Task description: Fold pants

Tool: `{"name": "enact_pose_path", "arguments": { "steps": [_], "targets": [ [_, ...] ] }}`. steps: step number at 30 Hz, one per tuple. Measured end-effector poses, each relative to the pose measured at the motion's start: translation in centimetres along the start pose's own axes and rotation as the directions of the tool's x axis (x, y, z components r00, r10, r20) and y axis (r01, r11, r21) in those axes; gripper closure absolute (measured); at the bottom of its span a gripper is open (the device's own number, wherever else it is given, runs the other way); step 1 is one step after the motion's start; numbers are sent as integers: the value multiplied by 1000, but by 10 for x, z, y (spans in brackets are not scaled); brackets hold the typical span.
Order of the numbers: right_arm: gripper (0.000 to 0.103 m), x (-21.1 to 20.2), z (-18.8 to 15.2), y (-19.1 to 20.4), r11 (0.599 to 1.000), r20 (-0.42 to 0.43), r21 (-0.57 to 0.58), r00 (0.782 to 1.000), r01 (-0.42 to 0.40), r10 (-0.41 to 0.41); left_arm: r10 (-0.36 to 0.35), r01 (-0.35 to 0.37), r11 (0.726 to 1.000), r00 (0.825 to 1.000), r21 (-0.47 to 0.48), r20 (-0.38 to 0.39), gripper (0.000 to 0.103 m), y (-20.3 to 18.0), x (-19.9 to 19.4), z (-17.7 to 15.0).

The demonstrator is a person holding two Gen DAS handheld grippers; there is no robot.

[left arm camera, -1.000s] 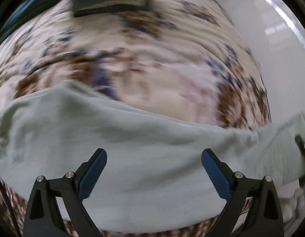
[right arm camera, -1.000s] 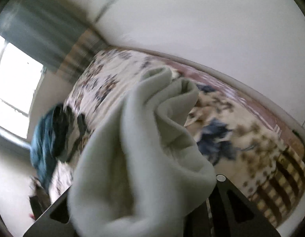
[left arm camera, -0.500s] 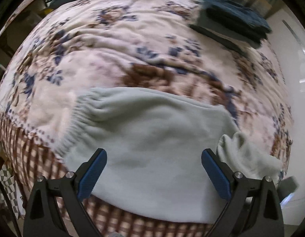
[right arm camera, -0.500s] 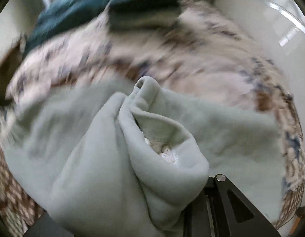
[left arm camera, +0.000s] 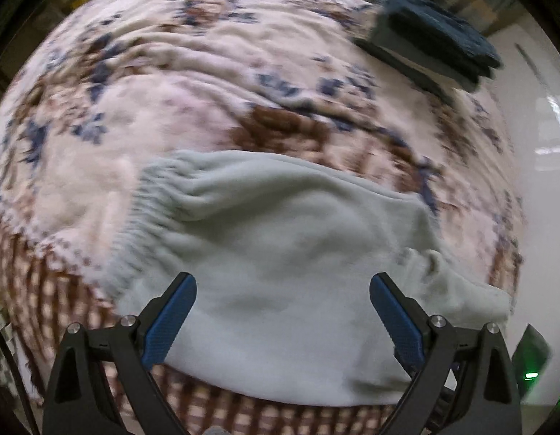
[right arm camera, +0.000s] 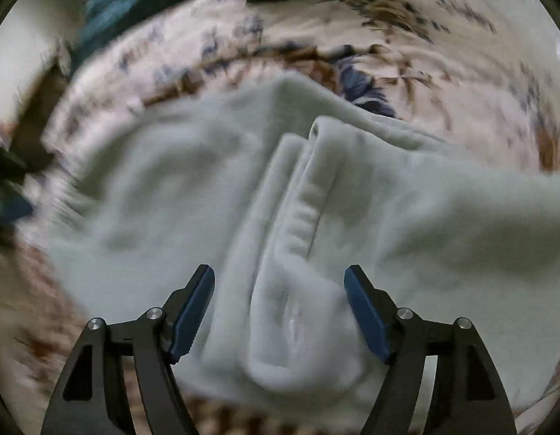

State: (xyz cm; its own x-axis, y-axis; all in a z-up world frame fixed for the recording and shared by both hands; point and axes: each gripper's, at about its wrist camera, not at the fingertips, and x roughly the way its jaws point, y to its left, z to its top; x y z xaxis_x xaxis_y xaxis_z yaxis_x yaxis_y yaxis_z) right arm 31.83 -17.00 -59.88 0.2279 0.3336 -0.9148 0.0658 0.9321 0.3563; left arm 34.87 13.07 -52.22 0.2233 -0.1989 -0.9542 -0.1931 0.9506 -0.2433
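Observation:
Pale green fleece pants [left arm camera: 280,264] lie folded near the front edge of a floral blanket [left arm camera: 171,83], elastic waistband [left arm camera: 142,217] at the left. My left gripper [left arm camera: 283,317] hovers open above them, nothing between its blue pads. In the right wrist view the pants [right arm camera: 171,195] fill the middle, with a bunched cuff end [right arm camera: 301,290] lying on top. My right gripper [right arm camera: 279,311] is opening; the cuff lies between its jaws and the pads stand clear of it.
A stack of dark teal folded clothes [left arm camera: 435,40] sits at the blanket's far right; more dark teal cloth [right arm camera: 142,3] lies at the far left in the right wrist view. The bed's brown checked edge [left arm camera: 44,290] runs below. White glossy floor [left arm camera: 540,145] is to the right.
My right gripper carried the bunched leg end over onto the pants and spread its jaws, letting the cloth drop. The left gripper swung across the bed and stayed open.

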Motion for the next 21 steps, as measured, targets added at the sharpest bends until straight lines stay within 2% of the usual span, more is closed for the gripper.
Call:
{"name": "enact_pose_path", "arguments": {
  "steps": [1,3,5,6,7,8,9,10,11,12,16,17,18,19,20,21],
  "targets": [
    [26,-13,-1,-11,998,7,50,1000,-23,23,-24,24,1000,1000,12,-7,5,-9,2,-2],
    [26,-40,-7,-42,985,11,170,1000,16,-18,-64,65,997,997,33,-40,5,-29,9,-6],
    [26,-55,-16,-76,955,1,292,998,53,-56,-113,122,991,986,61,-123,5,-56,28,-13],
    [26,-61,-24,-99,925,-13,377,999,54,-53,-130,147,986,973,78,-191,5,-71,44,-19],
    [26,-63,-31,-116,898,-17,438,999,35,-31,-135,157,984,965,84,-225,5,-78,51,-24],
    [26,-65,-39,-134,862,-18,507,1000,4,6,-150,181,979,951,91,-272,8,-89,63,-31],
    [26,-65,-51,-151,811,-15,584,999,-28,45,-152,187,978,943,96,-295,10,-97,70,-36],
    [26,-64,-60,-162,774,-8,632,997,-52,74,-157,198,974,938,107,-310,16,-106,76,-41],
    [26,-64,-70,-172,733,1,676,996,-69,93,-155,206,970,933,128,-324,28,-115,82,-46],
    [27,-65,-80,-180,701,14,709,995,-80,100,-142,201,967,935,154,-326,33,-123,87,-51],
    [27,-66,-97,-186,667,31,742,997,-71,72,-69,169,957,922,236,-382,36,-141,111,-66],
    [27,-64,-101,-189,649,12,759,998,-52,66,-48,153,955,924,253,-378,41,-142,114,-68],
    [28,-62,-108,-192,613,29,786,995,-80,92,-24,136,951,928,278,-371,45,-144,116,-70],
    [28,-60,-111,-194,592,39,800,993,-97,110,-5,120,947,933,297,-360,64,-144,116,-71],
    [28,-58,-113,-195,581,37,808,993,-95,110,9,107,945,936,308,-353,75,-143,116,-71],
    [30,-56,-115,-197,576,48,812,994,-97,100,14,101,945,937,310,-348,79,-140,115,-70]
  ]
}}
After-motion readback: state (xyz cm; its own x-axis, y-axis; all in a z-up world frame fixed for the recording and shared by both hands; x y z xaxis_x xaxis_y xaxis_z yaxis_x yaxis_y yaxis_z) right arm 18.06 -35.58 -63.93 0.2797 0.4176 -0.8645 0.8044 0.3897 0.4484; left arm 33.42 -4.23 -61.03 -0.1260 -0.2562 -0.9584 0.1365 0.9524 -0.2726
